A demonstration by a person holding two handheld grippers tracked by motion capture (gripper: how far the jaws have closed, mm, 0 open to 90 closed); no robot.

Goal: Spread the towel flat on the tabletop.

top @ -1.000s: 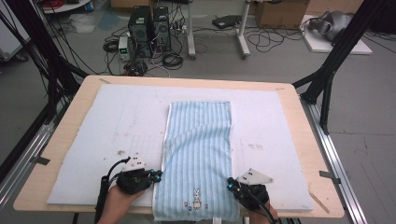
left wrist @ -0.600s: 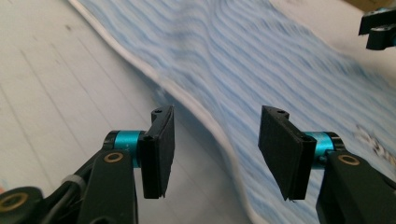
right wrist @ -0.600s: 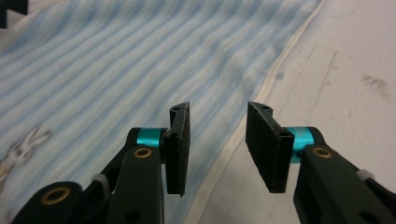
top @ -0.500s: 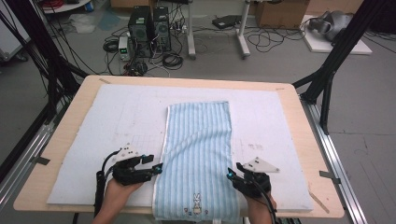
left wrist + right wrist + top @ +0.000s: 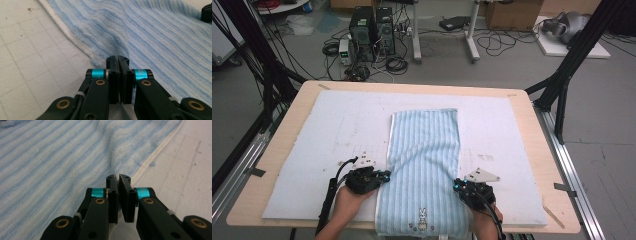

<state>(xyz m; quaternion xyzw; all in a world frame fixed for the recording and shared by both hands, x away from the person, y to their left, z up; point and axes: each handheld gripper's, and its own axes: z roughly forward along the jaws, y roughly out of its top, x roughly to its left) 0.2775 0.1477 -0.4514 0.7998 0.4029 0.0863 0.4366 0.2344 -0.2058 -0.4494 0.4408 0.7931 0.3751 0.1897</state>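
Observation:
A light-blue striped towel (image 5: 424, 150) lies lengthwise on the white mat (image 5: 312, 140), with a small rabbit emblem (image 5: 422, 220) at its near end. My left gripper (image 5: 386, 175) sits at the towel's left edge. Its jaws have just been closing and now pinch the white-hemmed edge (image 5: 82, 47), where the cloth (image 5: 162, 37) puckers toward my left gripper (image 5: 117, 58). At the right edge my right gripper (image 5: 455, 186) has likewise just closed. In its own view the striped cloth (image 5: 50, 157) bunches at the tips of my right gripper (image 5: 118, 177).
The mat covers most of a wooden table (image 5: 532, 125) ringed by black frame posts. Beyond the far edge, computer cases (image 5: 372, 25) and cables lie on the floor. Bare mat flanks the towel on both sides.
Both hands moved a little away from the person along the towel's sides. The jaws stood apart half a second ago and are now closed on the side edges.

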